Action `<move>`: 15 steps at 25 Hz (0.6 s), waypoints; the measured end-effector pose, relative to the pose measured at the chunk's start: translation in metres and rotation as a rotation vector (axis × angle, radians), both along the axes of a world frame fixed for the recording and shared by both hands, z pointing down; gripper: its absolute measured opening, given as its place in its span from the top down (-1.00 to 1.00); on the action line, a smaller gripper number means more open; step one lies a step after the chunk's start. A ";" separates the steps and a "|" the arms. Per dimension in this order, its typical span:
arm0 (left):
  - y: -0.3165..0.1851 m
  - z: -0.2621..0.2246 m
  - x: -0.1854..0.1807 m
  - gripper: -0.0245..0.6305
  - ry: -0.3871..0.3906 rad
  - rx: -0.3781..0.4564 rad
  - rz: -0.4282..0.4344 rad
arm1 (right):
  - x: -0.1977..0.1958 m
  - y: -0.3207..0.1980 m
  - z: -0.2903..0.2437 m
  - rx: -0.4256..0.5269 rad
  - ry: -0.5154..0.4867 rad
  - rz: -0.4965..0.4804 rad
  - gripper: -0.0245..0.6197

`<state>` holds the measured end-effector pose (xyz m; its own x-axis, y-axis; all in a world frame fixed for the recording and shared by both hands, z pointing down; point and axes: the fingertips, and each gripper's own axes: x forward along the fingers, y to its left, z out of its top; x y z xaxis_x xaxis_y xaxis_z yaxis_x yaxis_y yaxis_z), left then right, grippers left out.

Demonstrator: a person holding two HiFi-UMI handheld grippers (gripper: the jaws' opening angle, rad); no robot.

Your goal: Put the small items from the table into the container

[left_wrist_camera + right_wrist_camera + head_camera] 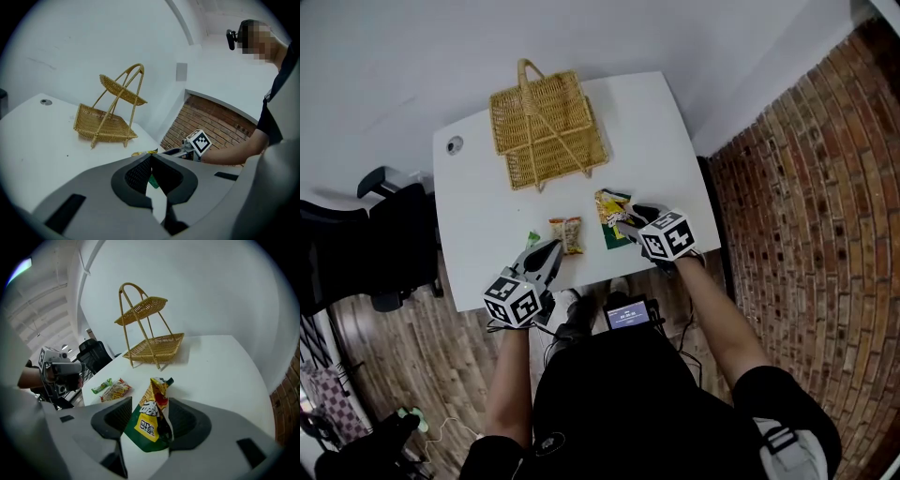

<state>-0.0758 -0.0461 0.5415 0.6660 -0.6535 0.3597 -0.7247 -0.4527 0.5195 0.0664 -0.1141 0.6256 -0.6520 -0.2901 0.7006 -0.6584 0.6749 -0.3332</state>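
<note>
Wicker basket (546, 127), two tiers, stands at the far end of the white table (478, 187), and all the small items lie on the near side of it. The right gripper (628, 220) is down over the green-and-yellow snack bag (151, 420), jaws spread wide with the crumpled bag standing between them, not squeezed, so nothing is gripped yet. The left gripper (546, 258) hovers farther from the basket, at the table's near edge, jaws closed tip to tip and empty. That bag looks light, thin and crinkly, probably slick foil with brittle contents, so I'd pinch the puckered top fold gently instead of crushing the belly. The count: three small items, namely one snack bag, one orange packet (567, 234) and one little green packet (532, 239), side by side, well apart from the one basket. Both its tiers look bare.
</note>
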 end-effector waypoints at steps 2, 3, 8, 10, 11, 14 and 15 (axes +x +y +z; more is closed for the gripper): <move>0.001 0.003 -0.001 0.90 -0.007 -0.005 -0.006 | -0.001 -0.003 0.006 -0.008 0.006 0.001 0.20; 0.001 0.005 -0.001 0.90 -0.010 -0.008 -0.008 | -0.001 -0.004 0.009 -0.012 0.010 0.000 0.20; 0.002 0.009 -0.004 0.90 -0.011 -0.022 -0.022 | -0.003 -0.005 0.023 -0.034 0.058 -0.034 0.22; 0.001 0.010 -0.005 0.90 -0.012 -0.024 -0.025 | -0.003 -0.007 0.027 -0.038 0.077 -0.037 0.30; 0.001 0.010 -0.005 0.90 -0.012 -0.024 -0.026 | -0.003 -0.007 0.029 -0.038 0.086 -0.037 0.35; 0.000 0.010 -0.007 0.90 -0.012 -0.024 -0.031 | -0.002 -0.007 0.033 -0.039 0.106 -0.040 0.51; 0.000 0.010 -0.007 0.90 -0.012 -0.024 -0.033 | -0.003 -0.007 0.034 -0.039 0.107 -0.042 0.55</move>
<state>-0.0833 -0.0458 0.5512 0.6397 -0.6661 0.3836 -0.7453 -0.4156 0.5213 0.0638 -0.1212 0.6599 -0.5837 -0.2352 0.7771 -0.6633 0.6901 -0.2894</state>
